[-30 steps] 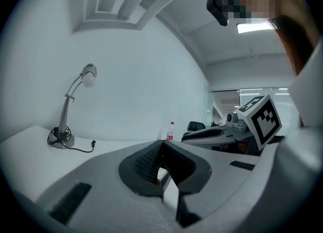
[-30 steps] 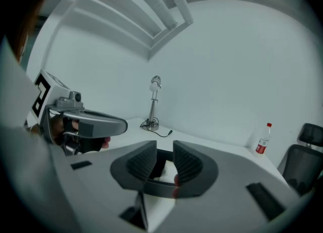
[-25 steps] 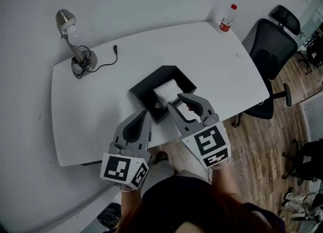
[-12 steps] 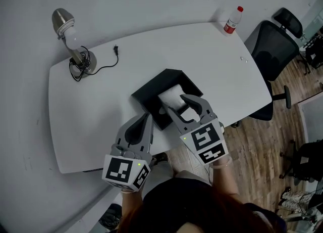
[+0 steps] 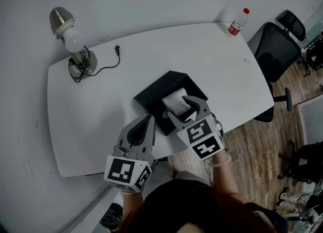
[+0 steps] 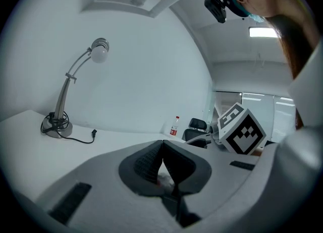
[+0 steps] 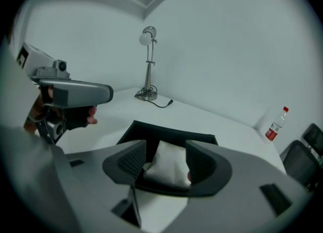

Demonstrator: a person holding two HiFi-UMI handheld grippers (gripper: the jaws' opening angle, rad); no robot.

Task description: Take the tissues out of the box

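Observation:
A black open-topped box [image 5: 151, 94] sits near the front edge of the white table [image 5: 101, 105], with a white pack of tissues [image 5: 175, 98] inside. My right gripper [image 5: 183, 107] reaches over the box's near right side. In the right gripper view its jaws are opening, and the tissues [image 7: 169, 169] lie between the pads [image 7: 132, 158] with a gap on the left side. The box's far wall [image 7: 166, 133] shows behind. My left gripper [image 5: 147, 122] hovers at the table's front edge left of the box, its jaws [image 6: 162, 146] shut together on nothing.
A desk lamp [image 5: 70, 35] with a coiled cable [image 5: 108, 62] stands at the table's far left. A red-capped bottle [image 5: 238, 22] stands at the far right corner. A black office chair [image 5: 277, 50] is on the wooden floor to the right.
The right gripper's jaws have spread wider around the tissues and its body has tilted lower over the box. The left gripper has barely moved.

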